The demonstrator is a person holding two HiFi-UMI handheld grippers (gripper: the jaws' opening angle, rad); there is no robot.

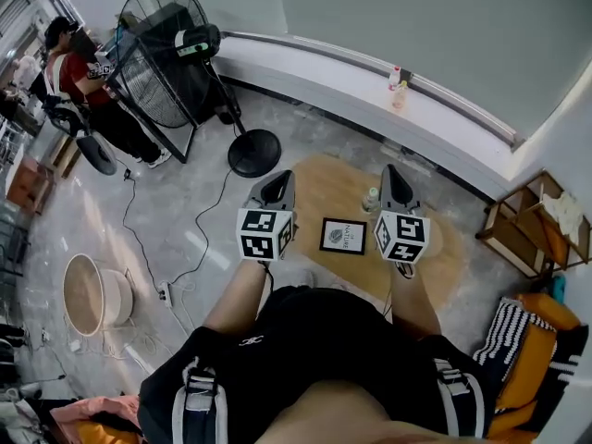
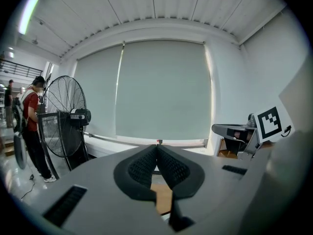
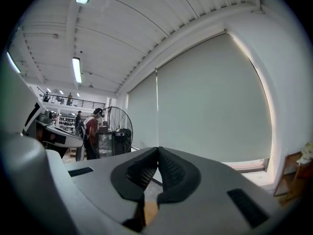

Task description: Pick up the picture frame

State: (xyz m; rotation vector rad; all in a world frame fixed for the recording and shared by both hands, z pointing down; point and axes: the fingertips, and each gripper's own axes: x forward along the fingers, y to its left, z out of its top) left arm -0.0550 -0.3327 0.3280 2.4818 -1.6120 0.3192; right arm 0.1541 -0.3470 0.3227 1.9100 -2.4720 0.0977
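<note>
Closest in the head view are the person's legs [image 1: 305, 340] in black shorts, knees toward a low, light wooden table [image 1: 324, 188]. Above the knees both hands hold their tools side by side, pointing away from the body. The left gripper [image 1: 280, 179] has its jaws clenched tight with nothing between them (its own view shows the ribbed pads [image 2: 146, 164] meeting at the tips). The right gripper [image 1: 392, 174] is likewise pressed together and empty, and its pads [image 3: 168, 166] meet along one line.

The picture frame [image 1: 343, 236] lies flat on the table, face up, dark-edged with a pale print. In the head view it shows between the two marker cubes, and neither gripper touches it. Just beyond it a small bottle [image 1: 371, 200] stands upright on the same table.

Farther off on the grey floor, to the left, a large black fan [image 1: 166, 58] stands on a round base, its cable trailing across the floor. A person in a red top [image 1: 69, 63] stands beside the fan. A wooden shelf [image 1: 527, 225] stands at the right. Along the far wall runs a white ledge [image 1: 324, 72] with another bottle [image 1: 399, 89] on it, and above it hangs a pale blind [image 2: 161, 89].
</note>
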